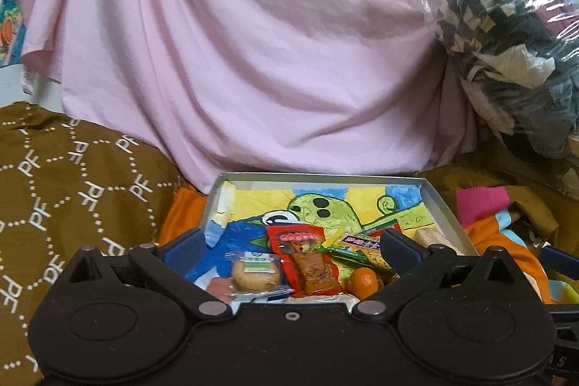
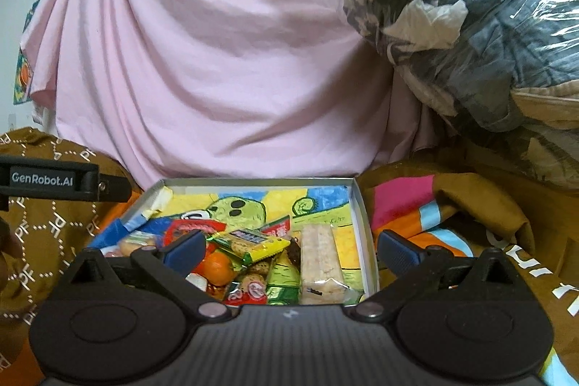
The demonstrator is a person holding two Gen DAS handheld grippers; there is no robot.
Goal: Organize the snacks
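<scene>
Lit softly and evenly, without hard shadows. Glared on the plastic bag [image 2: 481,6]. Bent strongly at fisheye edges, darkened in corners; slightly soft throughout.

box [image 1: 443,205] near edge n some snacks hidden behind grippers.

Count of items in front of you: one box, a mixed heap of snacks inside it.

You have one open box [image 2: 356,205] with a painted floor. In it you see one round cookie in clear wrap [image 1: 256,272], one red packet of brown strips [image 1: 307,263], one orange fruit [image 2: 216,266], one yellow wrapped bar [image 2: 249,243], one long pale rice bar in clear wrap [image 2: 321,263], one green packet [image 2: 284,281] and one small red-and-white sweet [image 2: 251,290]. Further wrappers lie underneath; you cannot count those. Around the box you have one pink sheet [image 2: 217,60], one brown patterned cloth [image 1: 72,176] and one clear bag of clothes [image 2: 488,24].
</scene>
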